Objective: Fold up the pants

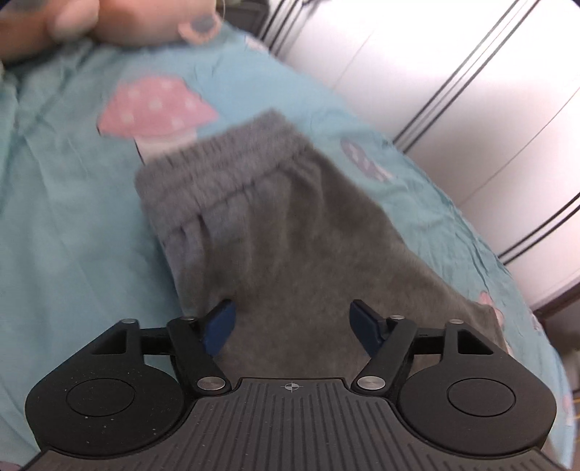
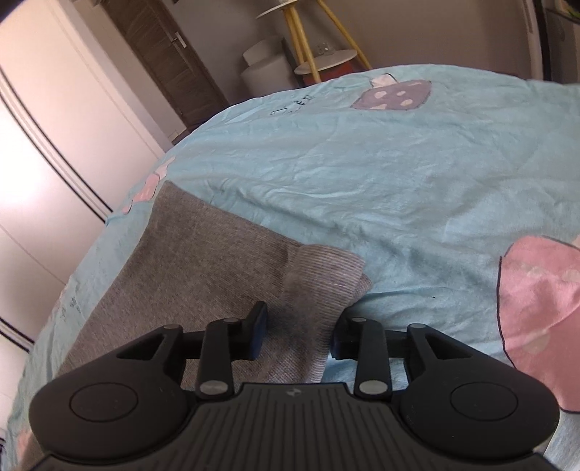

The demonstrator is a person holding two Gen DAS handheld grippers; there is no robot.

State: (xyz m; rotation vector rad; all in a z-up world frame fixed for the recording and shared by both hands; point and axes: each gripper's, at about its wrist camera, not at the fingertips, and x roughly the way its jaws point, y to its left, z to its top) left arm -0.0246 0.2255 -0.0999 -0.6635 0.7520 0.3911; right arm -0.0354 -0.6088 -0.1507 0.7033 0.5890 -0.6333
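Note:
Grey pants (image 1: 275,224) lie on a light blue bedspread (image 1: 65,217). In the left wrist view the elastic waistband (image 1: 224,155) is at the far end. My left gripper (image 1: 291,328) is open and hovers over the grey fabric. In the right wrist view the ribbed leg cuffs (image 2: 322,279) lie stacked at the near end of the pants (image 2: 181,253). My right gripper (image 2: 297,335) is open, with the cuff fabric between its fingers.
The bedspread (image 2: 362,163) has pink (image 1: 156,105) and purple (image 2: 395,94) mushroom prints. White wardrobe doors (image 1: 453,90) stand beside the bed. A pink plush toy (image 1: 137,21) lies at the far end. A stool with yellow legs (image 2: 311,40) and a door (image 2: 166,54) stand beyond the bed.

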